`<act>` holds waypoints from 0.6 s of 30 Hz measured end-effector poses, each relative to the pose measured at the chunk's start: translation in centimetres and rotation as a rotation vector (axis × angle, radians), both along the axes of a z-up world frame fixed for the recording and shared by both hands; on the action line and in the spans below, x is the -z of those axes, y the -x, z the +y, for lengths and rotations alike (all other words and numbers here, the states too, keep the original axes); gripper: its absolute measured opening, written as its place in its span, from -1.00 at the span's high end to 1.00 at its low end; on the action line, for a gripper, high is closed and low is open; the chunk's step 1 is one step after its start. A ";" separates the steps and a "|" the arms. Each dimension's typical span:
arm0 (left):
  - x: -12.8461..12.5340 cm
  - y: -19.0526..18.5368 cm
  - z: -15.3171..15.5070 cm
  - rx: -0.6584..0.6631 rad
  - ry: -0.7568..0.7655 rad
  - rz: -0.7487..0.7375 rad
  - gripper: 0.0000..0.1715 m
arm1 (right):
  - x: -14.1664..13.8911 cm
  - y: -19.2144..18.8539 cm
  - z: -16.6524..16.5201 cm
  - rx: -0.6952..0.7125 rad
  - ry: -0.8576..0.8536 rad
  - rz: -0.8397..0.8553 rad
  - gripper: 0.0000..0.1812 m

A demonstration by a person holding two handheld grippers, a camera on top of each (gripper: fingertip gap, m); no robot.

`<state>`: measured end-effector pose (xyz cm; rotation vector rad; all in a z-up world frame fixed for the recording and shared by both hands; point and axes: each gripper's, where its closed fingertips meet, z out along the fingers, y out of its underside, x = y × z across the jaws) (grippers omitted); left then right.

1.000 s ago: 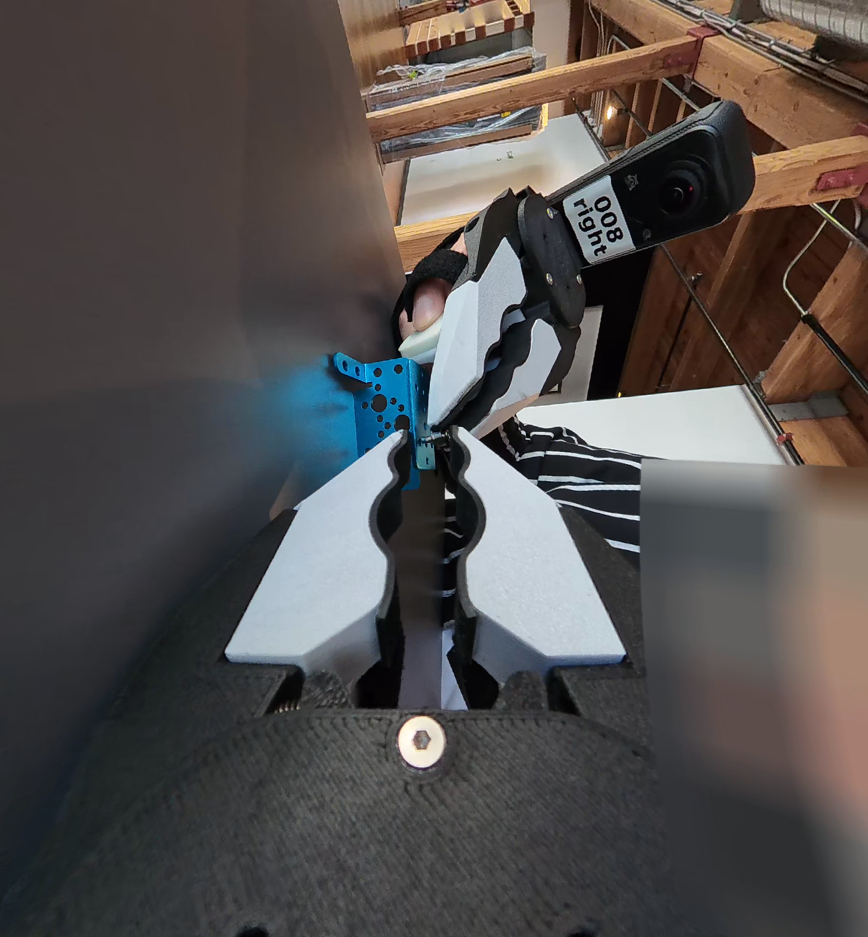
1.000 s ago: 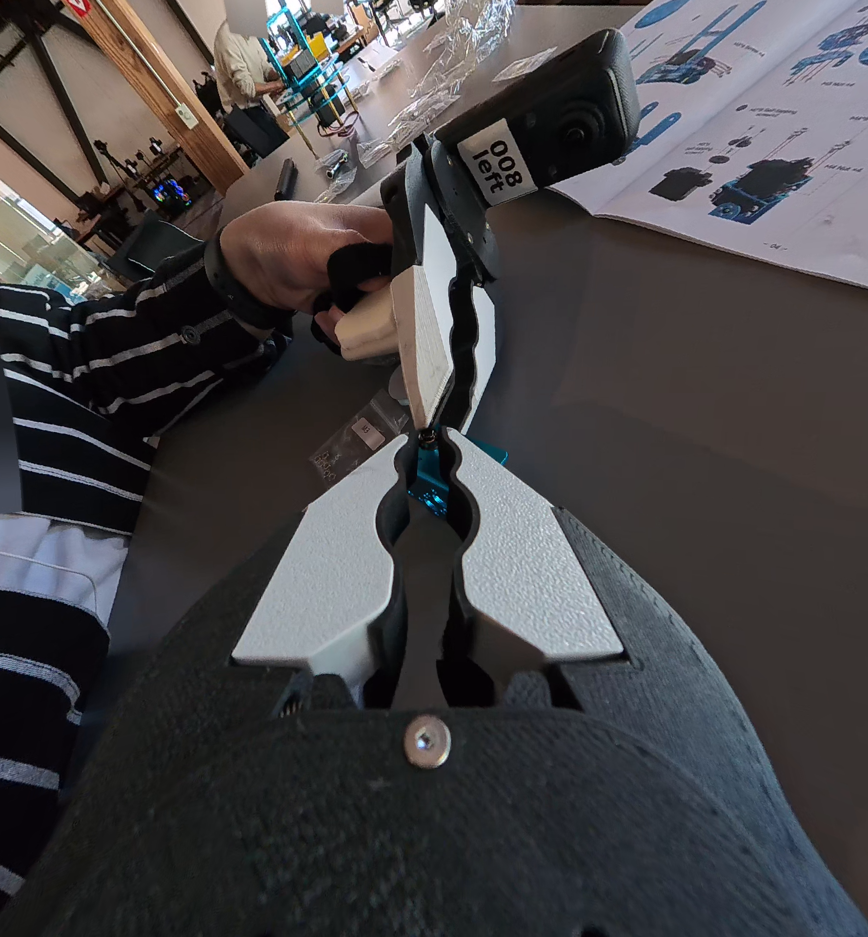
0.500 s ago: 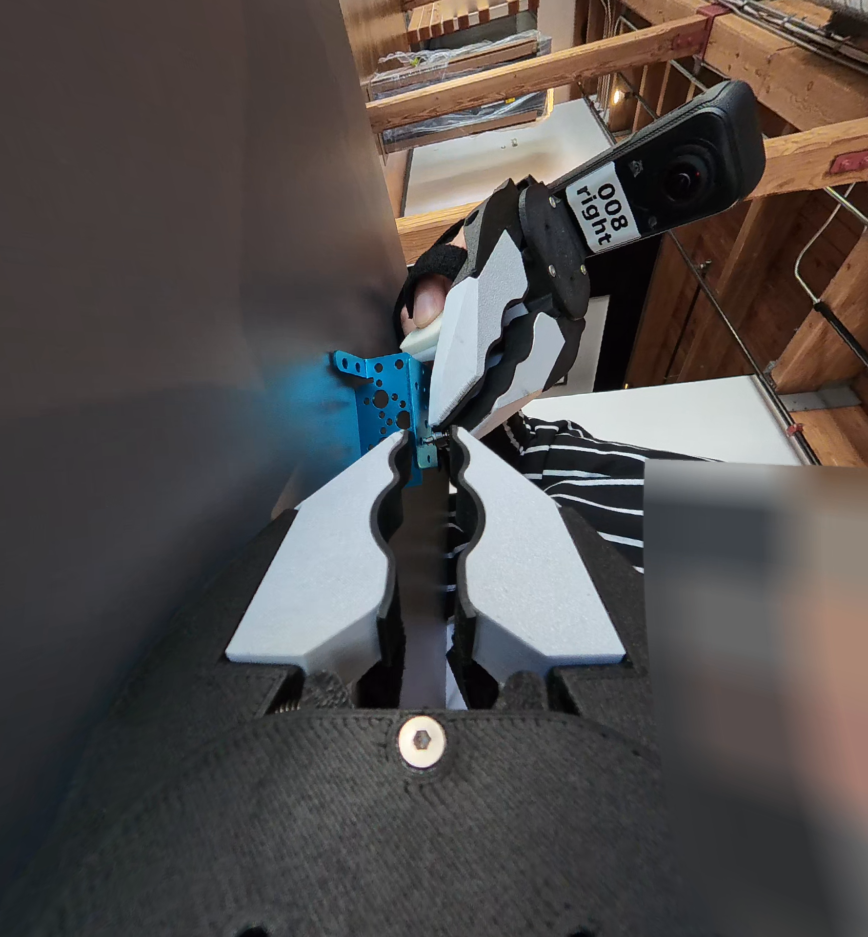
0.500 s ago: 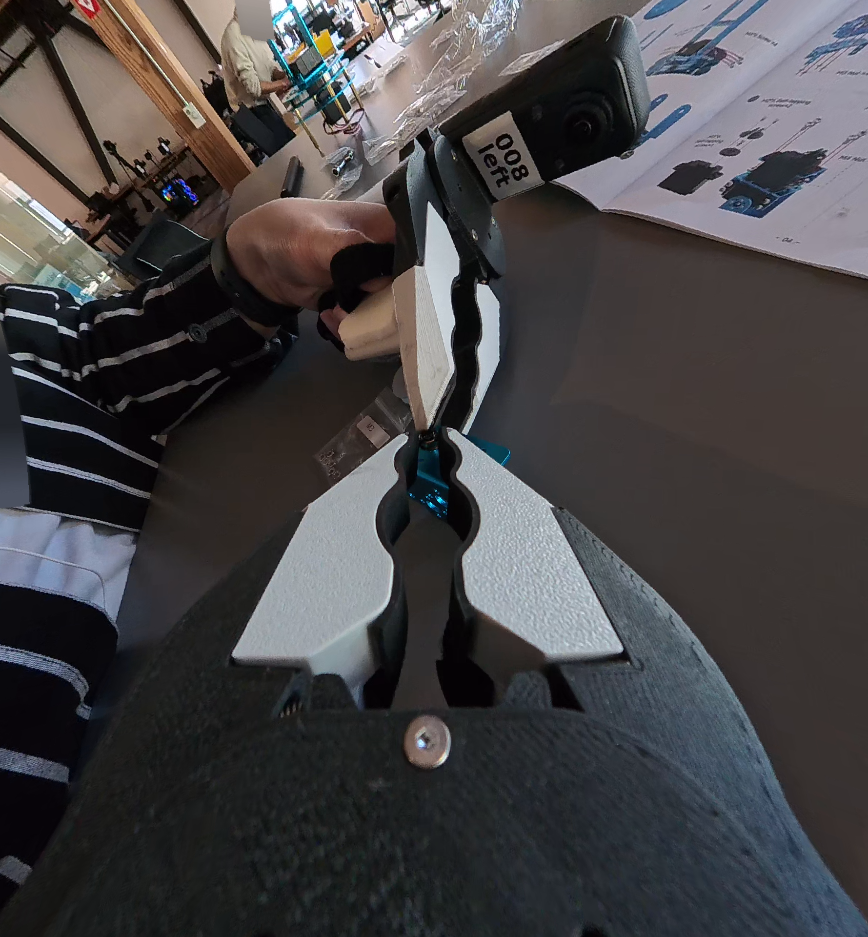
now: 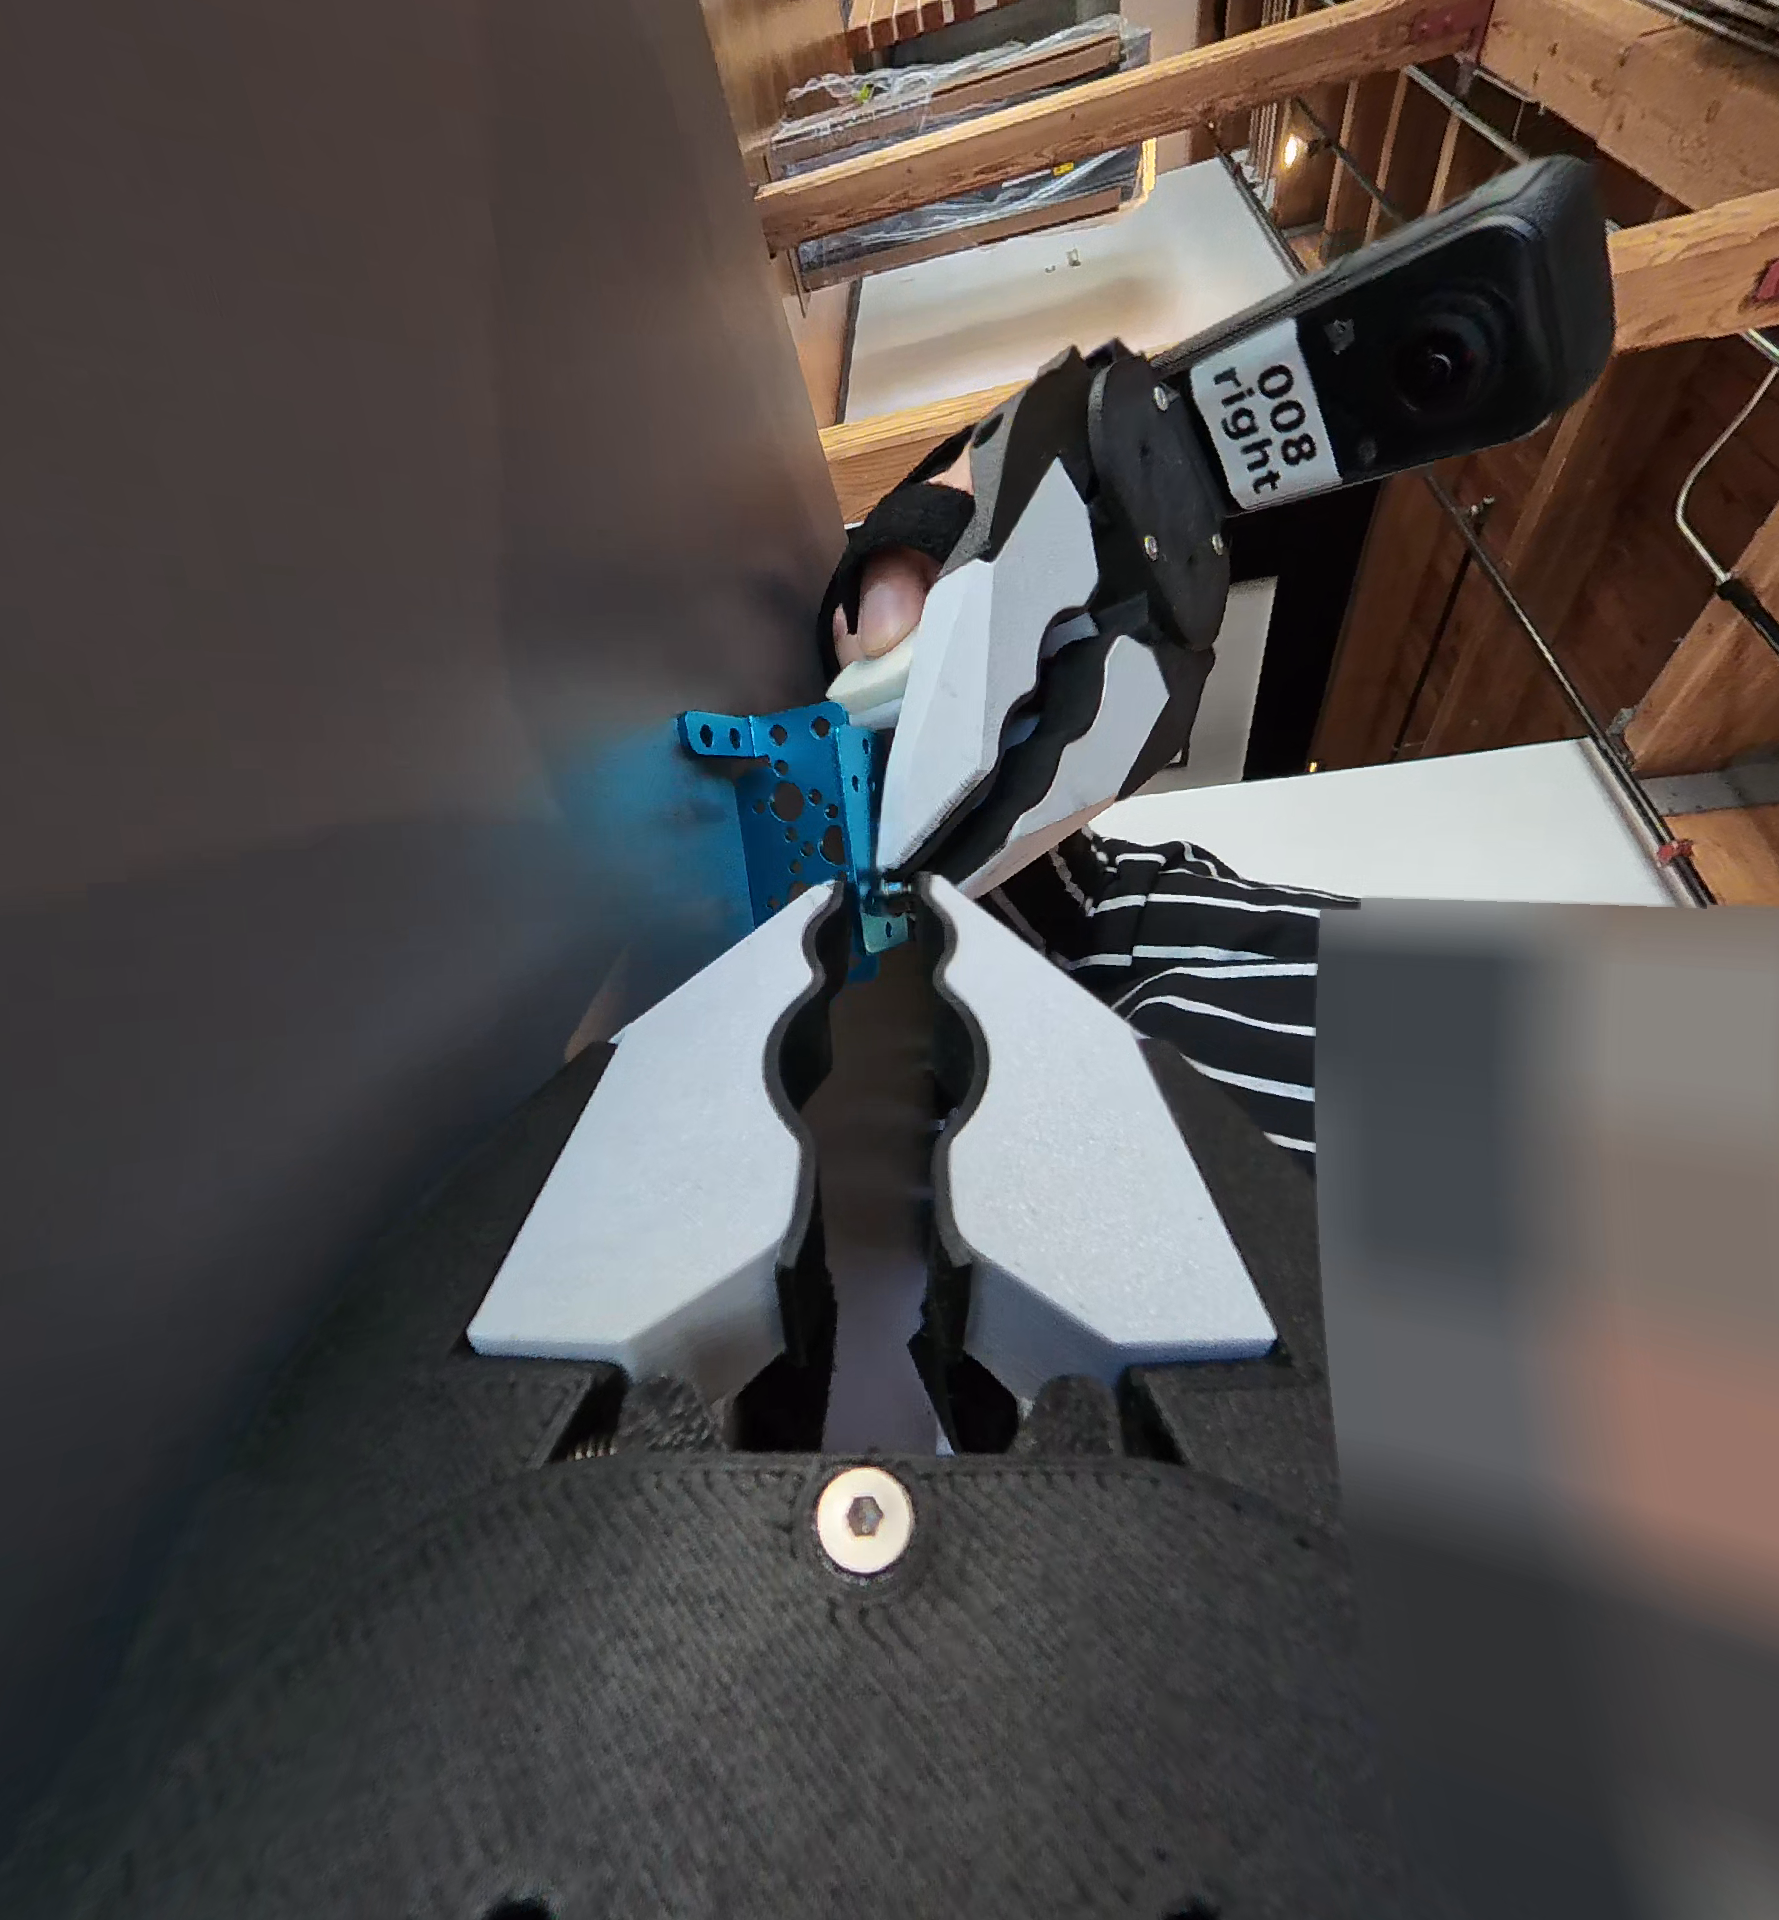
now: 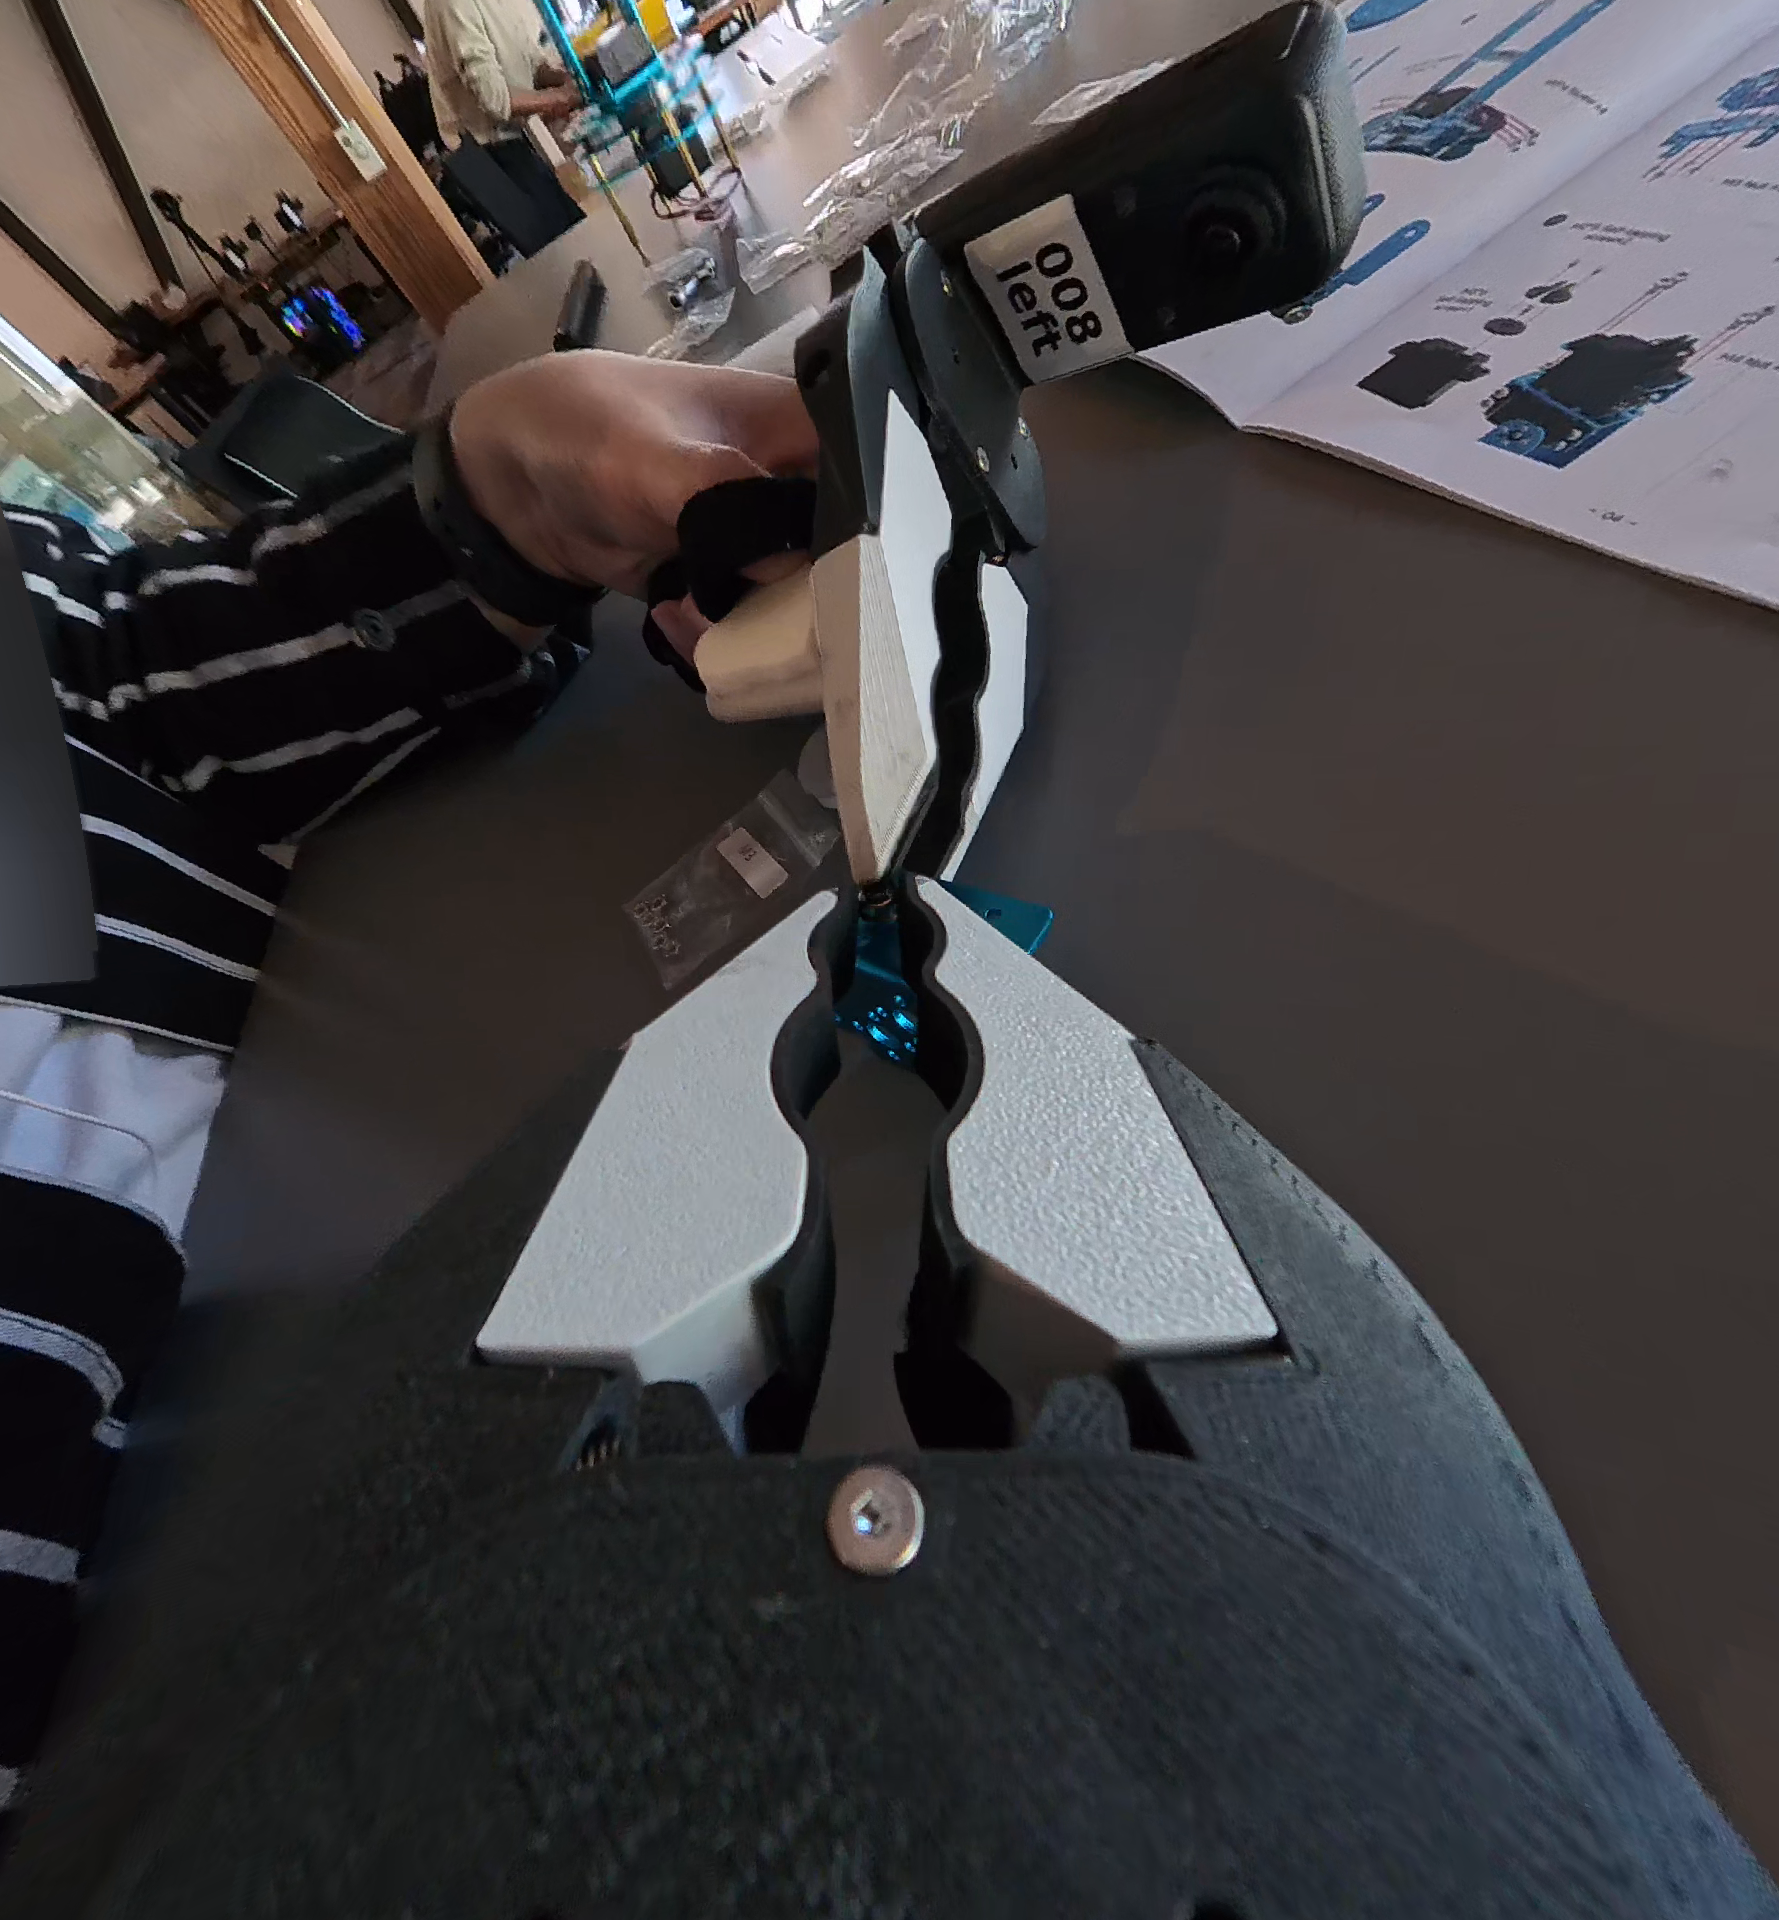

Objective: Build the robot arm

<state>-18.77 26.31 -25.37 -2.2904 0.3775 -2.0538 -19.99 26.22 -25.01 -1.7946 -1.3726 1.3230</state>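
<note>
A blue metal bracket (image 5: pixel 802 800) with several holes is held above the dark table (image 6: pixel 1436 935). My right gripper (image 6: pixel 880 914) is shut on the bracket (image 6: pixel 874 1013), which fills the gap between its jaws. My left gripper (image 5: pixel 883 902) is nearly shut on a small dark screw (image 5: pixel 893 891) at the bracket's edge. The two grippers meet tip to tip. The left gripper (image 6: pixel 890 868) comes down from above in the right wrist view. The right gripper (image 5: pixel 900 868) comes in from the upper right in the left wrist view. Bare hands hold both handles.
A small clear bag of parts (image 6: pixel 729 883) lies on the table just behind the grippers. A printed instruction sheet (image 6: pixel 1612 312) lies at the far right. Clear plastic bags (image 6: pixel 895 156) lie farther back. A striped sleeve (image 6: pixel 241 644) is at the left. A person (image 6: pixel 490 62) stands far off. Both grippers' tips are close together, under 4 cm apart.
Both grippers stay shut and tip to tip at the bracket. The right gripper has tilted slightly and both views have drifted a little.
</note>
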 end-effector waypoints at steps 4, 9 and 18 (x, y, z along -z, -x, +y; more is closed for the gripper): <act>0.1 0.0 0.0 0.005 -0.023 0.013 0.89 | 0.1 -0.1 0.0 -0.005 -0.043 -0.012 0.92; 0.1 -0.1 0.0 0.010 -0.041 0.018 0.89 | 0.0 -0.1 0.0 -0.011 -0.083 -0.001 0.91; -0.3 -0.6 -0.4 0.054 -0.233 0.110 0.90 | -1.1 -1.3 1.8 0.082 -0.013 0.022 0.63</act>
